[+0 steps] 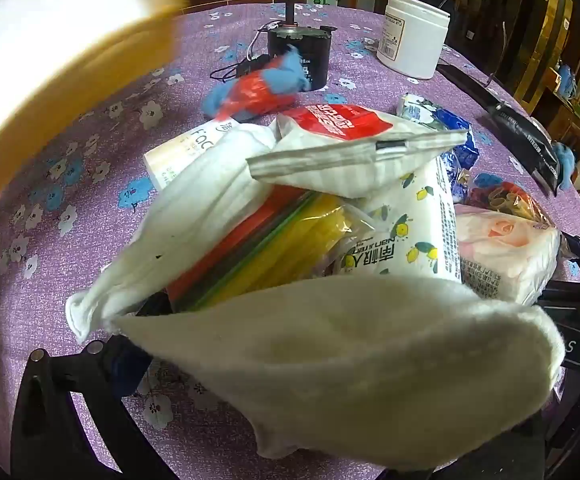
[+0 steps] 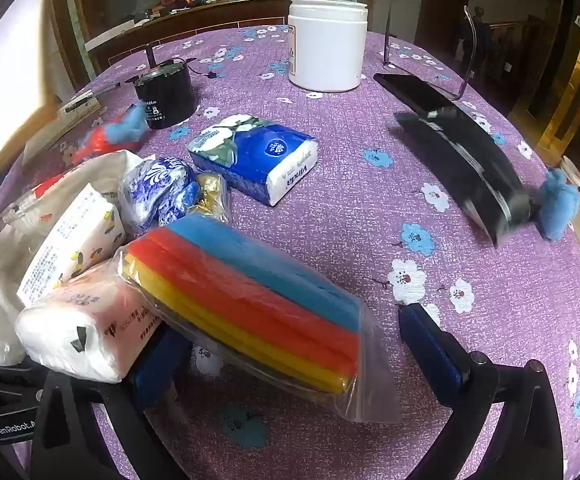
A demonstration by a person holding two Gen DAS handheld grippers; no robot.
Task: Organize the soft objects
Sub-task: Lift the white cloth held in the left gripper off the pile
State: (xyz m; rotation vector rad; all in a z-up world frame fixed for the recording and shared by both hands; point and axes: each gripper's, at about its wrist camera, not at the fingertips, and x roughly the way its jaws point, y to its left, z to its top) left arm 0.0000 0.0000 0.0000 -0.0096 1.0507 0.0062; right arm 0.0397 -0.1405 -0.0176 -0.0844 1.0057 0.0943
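Both grippers were held above the heap of soft goods on the purple tablecloth (image 2: 469, 184). The right gripper (image 2: 290, 344) was spread wide astride the bagged sponge pack (image 2: 250, 300), one finger each side, nothing pinched yet. The left gripper (image 1: 282, 360) was likewise open, with a white cloth (image 1: 349, 344) draped across it but not clamped. A pick-up step was judged under way; next, the jaws would need closing squarely on the sponge pack.

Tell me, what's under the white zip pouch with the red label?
The pouch lies atop the pile: a white cloth, the bagged colored sponges and a lemon-print tissue pack show beneath. Anything directly under its middle is hidden.
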